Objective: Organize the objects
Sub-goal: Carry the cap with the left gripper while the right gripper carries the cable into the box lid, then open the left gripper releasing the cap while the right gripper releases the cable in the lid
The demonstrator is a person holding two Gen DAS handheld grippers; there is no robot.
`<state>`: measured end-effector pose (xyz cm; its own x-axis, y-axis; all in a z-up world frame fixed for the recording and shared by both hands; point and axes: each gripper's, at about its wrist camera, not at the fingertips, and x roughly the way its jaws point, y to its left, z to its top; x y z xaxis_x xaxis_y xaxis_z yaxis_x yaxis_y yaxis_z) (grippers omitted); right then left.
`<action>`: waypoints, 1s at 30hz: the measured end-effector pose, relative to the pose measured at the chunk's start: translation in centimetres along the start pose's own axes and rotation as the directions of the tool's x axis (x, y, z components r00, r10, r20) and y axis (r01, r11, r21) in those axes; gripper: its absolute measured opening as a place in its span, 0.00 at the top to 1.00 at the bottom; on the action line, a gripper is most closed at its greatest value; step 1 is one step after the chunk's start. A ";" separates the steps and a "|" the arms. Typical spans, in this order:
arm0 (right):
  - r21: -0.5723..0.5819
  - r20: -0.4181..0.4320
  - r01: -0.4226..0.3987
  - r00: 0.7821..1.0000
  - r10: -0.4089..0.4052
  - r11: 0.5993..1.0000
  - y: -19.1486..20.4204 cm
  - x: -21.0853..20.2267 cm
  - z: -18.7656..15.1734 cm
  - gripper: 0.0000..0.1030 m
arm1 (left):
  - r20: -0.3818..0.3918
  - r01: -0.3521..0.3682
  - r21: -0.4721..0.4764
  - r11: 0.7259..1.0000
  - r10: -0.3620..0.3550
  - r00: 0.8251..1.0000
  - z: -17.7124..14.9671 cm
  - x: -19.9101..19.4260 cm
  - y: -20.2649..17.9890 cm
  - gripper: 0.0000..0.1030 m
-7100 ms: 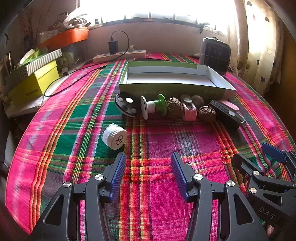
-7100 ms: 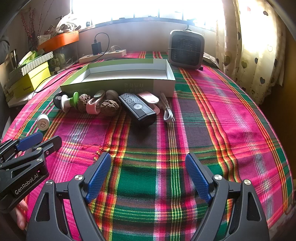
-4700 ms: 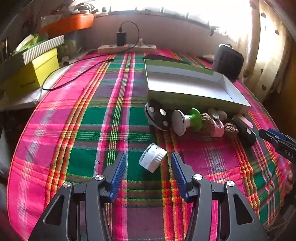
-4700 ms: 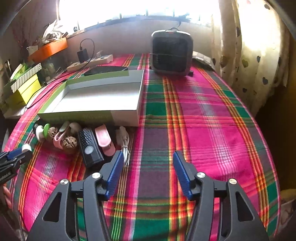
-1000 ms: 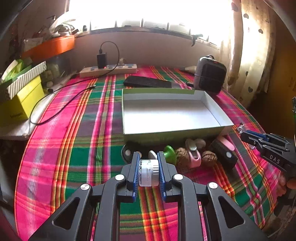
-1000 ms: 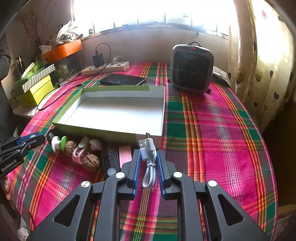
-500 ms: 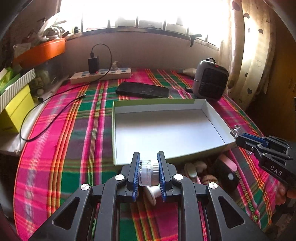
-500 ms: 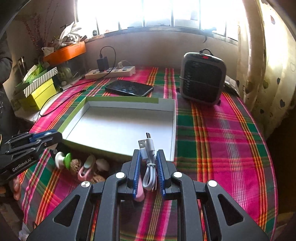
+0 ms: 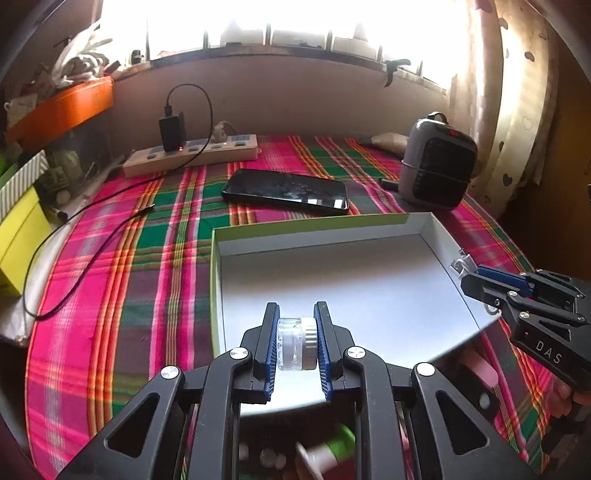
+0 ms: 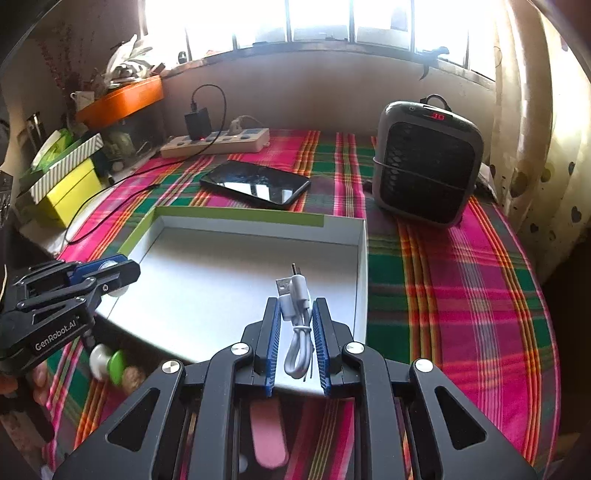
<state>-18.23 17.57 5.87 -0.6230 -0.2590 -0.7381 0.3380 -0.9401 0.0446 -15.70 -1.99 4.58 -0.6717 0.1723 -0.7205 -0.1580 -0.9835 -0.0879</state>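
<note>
A small white jar (image 9: 296,344) is clamped in the left tongs (image 9: 296,347) and a coiled white cable (image 10: 296,325) in the right tongs (image 10: 295,343), both held over the open box (image 10: 364,266) just ahead, presumably so they can be dropped inside.

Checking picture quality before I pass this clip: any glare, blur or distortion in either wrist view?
Left wrist view: window blown out to white, spool under the tongs motion-blurred, held white jar sharp. Right wrist view: same window glare, reflections on the phone, white cable crisp. Both: fisheye bends the tablecloth stripes and darkens the corners.
</note>
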 end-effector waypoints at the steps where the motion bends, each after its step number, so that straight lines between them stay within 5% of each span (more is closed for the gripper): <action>1: 0.003 -0.006 -0.001 1.000 0.001 1.000 -0.1 0.4 0.2 0.82 | -0.001 0.000 0.002 1.000 0.000 1.000 0.2 0.3 0.0 0.84; 30: -0.001 -0.087 0.048 0.995 -0.048 0.999 -1.2 6.9 3.0 0.82 | -0.091 -0.030 0.004 1.000 0.030 0.995 3.4 6.5 1.1 0.84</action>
<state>-25.03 16.25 2.78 -0.5749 -0.1938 -0.7949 0.3083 -0.9512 0.0089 -22.71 -1.72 2.11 -0.6077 0.1369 -0.7822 -0.1412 -0.9880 -0.0633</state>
